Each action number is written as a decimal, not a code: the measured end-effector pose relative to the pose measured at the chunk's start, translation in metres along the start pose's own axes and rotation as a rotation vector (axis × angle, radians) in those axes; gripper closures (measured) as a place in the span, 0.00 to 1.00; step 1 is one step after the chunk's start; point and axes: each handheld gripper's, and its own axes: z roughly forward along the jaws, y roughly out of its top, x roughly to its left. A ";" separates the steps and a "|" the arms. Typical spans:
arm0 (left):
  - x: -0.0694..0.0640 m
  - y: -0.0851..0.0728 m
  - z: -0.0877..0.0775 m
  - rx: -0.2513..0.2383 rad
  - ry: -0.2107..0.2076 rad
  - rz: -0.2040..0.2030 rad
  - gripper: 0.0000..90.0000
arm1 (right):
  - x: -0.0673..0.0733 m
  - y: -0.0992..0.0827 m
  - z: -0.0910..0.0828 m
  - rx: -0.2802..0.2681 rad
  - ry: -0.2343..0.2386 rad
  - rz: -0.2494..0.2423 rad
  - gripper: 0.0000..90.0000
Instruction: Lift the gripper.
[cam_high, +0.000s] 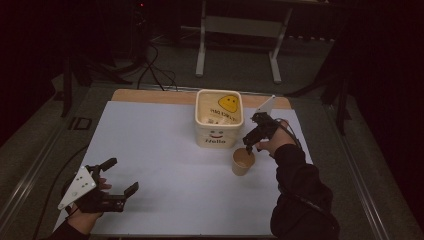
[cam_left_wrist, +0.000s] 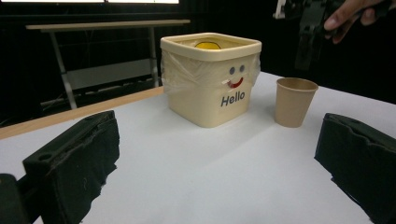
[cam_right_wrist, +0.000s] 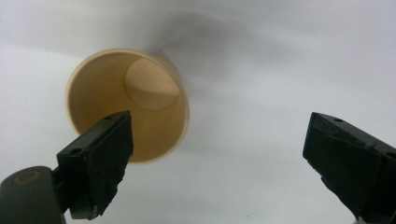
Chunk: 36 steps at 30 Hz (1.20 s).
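A white table (cam_high: 165, 165) carries a cream square tub (cam_high: 218, 118) printed "Hello" with a smiling face, standing upright near the far edge. Clear film clings around its upper walls, and a yellow shape shows inside. Just to the tub's right and nearer the person stands a small brown paper cup (cam_high: 243, 162), upright and empty, apart from the tub. The right gripper (cam_high: 248, 145), held in a dark-sleeved hand (cam_high: 274, 141), hangs above the cup; its jaws are spread wide, one over the cup's mouth and the other out over bare table. The left gripper (cam_high: 121, 175) lies low at the near left corner, well apart from tub and cup, its jaws also spread wide, holding nothing.
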 end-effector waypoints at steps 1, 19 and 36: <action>0.000 0.000 0.000 0.000 -0.001 -0.001 0.01 | -0.001 0.000 -0.004 -0.003 0.002 -0.003 0.10; 0.000 0.000 0.000 0.002 -0.005 -0.004 0.01 | -0.013 -0.002 -0.077 -0.036 -0.015 -0.062 0.10; 0.000 -0.002 0.000 0.006 -0.006 -0.004 0.01 | -0.010 -0.009 -0.106 -0.003 0.041 -0.275 0.10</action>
